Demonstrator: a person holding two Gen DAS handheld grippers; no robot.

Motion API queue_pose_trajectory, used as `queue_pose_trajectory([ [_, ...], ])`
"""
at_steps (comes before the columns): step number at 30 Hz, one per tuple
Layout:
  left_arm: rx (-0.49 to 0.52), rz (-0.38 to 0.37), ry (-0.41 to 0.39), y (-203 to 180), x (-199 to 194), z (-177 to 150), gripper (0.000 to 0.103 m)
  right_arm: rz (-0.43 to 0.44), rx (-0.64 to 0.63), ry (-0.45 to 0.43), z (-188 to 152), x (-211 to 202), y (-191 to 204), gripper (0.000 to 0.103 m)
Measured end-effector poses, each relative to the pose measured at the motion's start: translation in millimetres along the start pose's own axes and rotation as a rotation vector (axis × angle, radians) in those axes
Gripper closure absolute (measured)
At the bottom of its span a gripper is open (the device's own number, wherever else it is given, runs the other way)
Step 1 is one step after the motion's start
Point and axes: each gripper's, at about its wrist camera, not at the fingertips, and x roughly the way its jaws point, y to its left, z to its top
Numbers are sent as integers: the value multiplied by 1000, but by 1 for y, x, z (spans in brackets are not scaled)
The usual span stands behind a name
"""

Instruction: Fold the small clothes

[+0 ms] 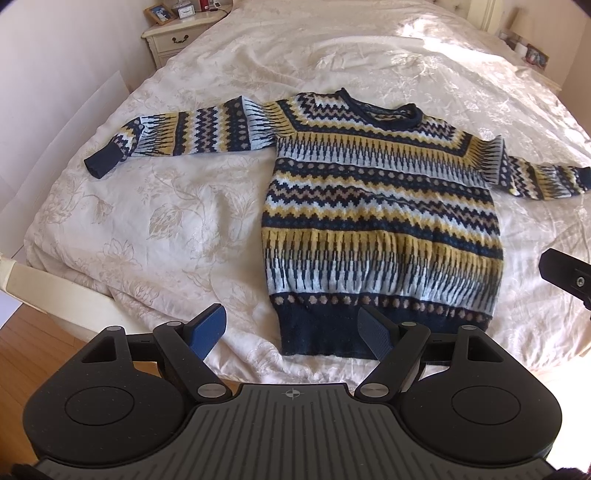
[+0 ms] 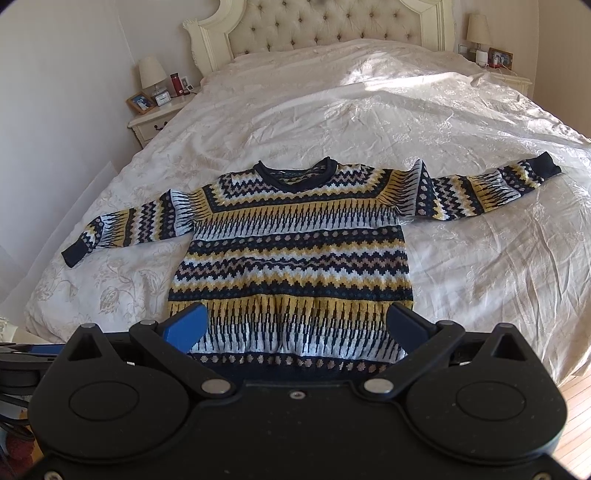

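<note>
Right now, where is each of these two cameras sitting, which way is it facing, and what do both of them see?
Left wrist: on the left gripper, at the foot of the bed, left of the sweater; its open fingers show, plus the right gripper's edge.
Right wrist: on the right gripper, centred over the sweater's hem, facing the headboard; its open fingers show.
Shared: sweater, bed, left nightstand.

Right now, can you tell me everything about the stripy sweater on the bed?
The sweater is a knitted pullover with navy, yellow, white and tan zigzag bands, plus a navy collar, cuffs and hem. It lies flat and unfolded on the cream floral bedspread, collar toward the headboard, both sleeves stretched sideways. Neither gripper touches it.
</note>
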Motion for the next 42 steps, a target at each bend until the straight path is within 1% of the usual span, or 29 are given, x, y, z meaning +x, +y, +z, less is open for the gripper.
queue_pose_trajectory([
  [8,9,2,21,-2,12,18,25,3,22,19,11,16,-2,1],
  [14,12,4,41,-4,27,41,25,10,48,36,28,37,-7,1],
  [18,7,-2,47,-5,40,64,25,16,63,38,44,54,-11,1],
  [22,4,-9,38,-7,54,92,25,35,90,11,64,70,-19,1],
  [25,10,-18,18,-11,63,113,26,35,110,-36,80,79,-27,1],
  [26,13,-20,11,-13,66,120,29,28,113,-54,85,82,-30,1],
  [27,20,-26,4,-15,70,128,35,18,114,-78,90,84,-33,1],
  [28,29,-34,3,-17,74,135,38,5,112,-103,94,85,-36,1],
  [32,78,-86,1,-26,89,158,40,-80,90,-185,111,90,-48,1],
  [36,136,-135,-19,-36,100,174,48,-168,106,-248,121,92,-63,1],
  [38,151,-144,-27,-41,104,180,50,-200,120,-258,126,96,-73,1],
  [42,142,-152,-59,-49,107,190,51,-268,161,-219,136,107,-104,1],
])
